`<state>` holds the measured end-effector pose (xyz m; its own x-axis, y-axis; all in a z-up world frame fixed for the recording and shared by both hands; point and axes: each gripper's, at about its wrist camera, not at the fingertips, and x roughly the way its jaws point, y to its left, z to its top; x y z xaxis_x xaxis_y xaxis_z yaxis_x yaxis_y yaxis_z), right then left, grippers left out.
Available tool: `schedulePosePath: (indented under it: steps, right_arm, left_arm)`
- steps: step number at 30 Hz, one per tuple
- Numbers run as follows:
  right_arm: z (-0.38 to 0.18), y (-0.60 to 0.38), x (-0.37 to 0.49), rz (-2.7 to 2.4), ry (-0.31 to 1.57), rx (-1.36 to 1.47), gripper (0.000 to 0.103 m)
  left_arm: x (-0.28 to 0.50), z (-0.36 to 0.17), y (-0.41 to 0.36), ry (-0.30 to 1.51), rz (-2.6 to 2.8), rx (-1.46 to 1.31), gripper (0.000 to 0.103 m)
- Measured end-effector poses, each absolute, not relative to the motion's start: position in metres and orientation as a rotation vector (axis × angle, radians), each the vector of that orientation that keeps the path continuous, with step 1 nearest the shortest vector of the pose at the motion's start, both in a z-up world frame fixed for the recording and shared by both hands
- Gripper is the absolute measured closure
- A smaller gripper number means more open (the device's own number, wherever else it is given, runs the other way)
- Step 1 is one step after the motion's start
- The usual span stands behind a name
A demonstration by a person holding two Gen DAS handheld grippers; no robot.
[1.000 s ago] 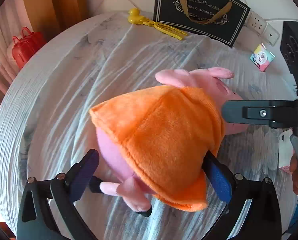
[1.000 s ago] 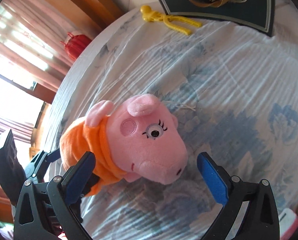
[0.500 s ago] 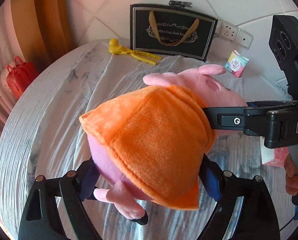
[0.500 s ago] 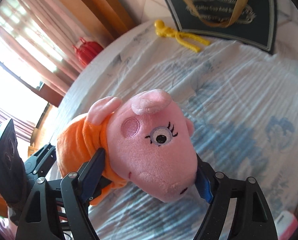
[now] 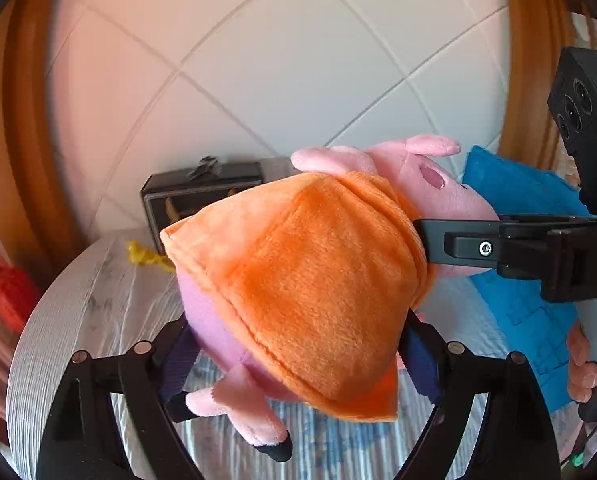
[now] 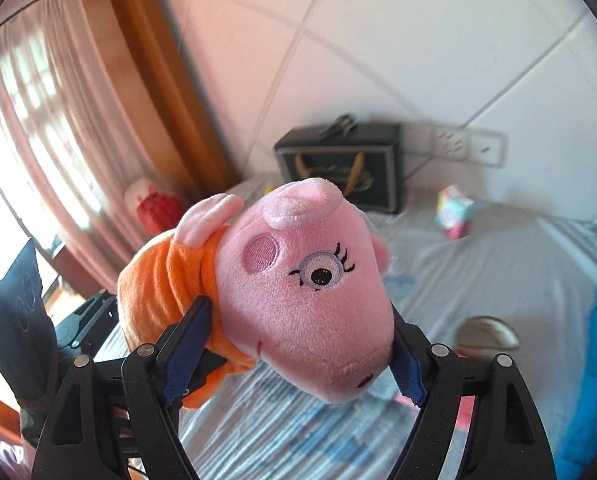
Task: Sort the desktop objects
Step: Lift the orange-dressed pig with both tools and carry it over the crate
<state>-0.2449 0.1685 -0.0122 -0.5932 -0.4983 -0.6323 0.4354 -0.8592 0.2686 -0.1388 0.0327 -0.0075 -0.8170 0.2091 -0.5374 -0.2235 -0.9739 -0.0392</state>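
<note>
I've got the pig plush toy [image 5: 310, 280] clamped from two sides at once, up off the table [image 5: 78, 300]. My left gripper [image 5: 298, 364] has its blue pads [image 5: 178, 360] squeezed in on the toy's body, pressing into the orange dress from either side, jaws wide because the body is bulky; a pink leg with a black shoe dangles between the fingers. My right gripper [image 6: 294, 352] is on the head: its blue pads [image 6: 186, 340] bite in at the neck on one side and against the snout cheek on the other, again wide apart yet firmly closed on the toy. In the left view that right gripper reaches in from the side, one black finger laid against the pig's head, and my hand [image 5: 582, 364] shows wrapped round its handle. The plush hangs in the air between the two tools, face toward the right camera. Behind it, at the wall, stands the black gift bag [image 6: 346, 168]; a small colourful box [image 6: 456, 212] sits near it, a yellow toy [image 5: 146, 256] and a red bag [image 5: 8, 292] lie off to the side, and a blue cloth [image 5: 526, 272] covers the table edge.
</note>
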Motion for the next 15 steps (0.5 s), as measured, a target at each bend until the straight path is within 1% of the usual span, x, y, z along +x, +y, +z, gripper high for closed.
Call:
schedulePosePath:
  steps: [4, 9, 15]
  right_arm:
    - [0.031, 0.23, -0.195, -2.575, -0.181, 0.899, 0.023]
    - [0.079, 0.314, -0.124, -2.796, -0.211, 0.759, 0.022]
    - [0.118, 0.408, -0.049, -3.051, -0.22, 0.652, 0.021]
  left_arm:
    - [-0.12, 0.031, 0.092, 0.115, 2.701, -0.654, 0.015]
    - [-0.098, 0.071, 0.179, 0.152, 2.556, -0.483, 0.015]
    - [-0.08, 0.101, 0.294, 0.154, 2.369, -0.429, 0.015]
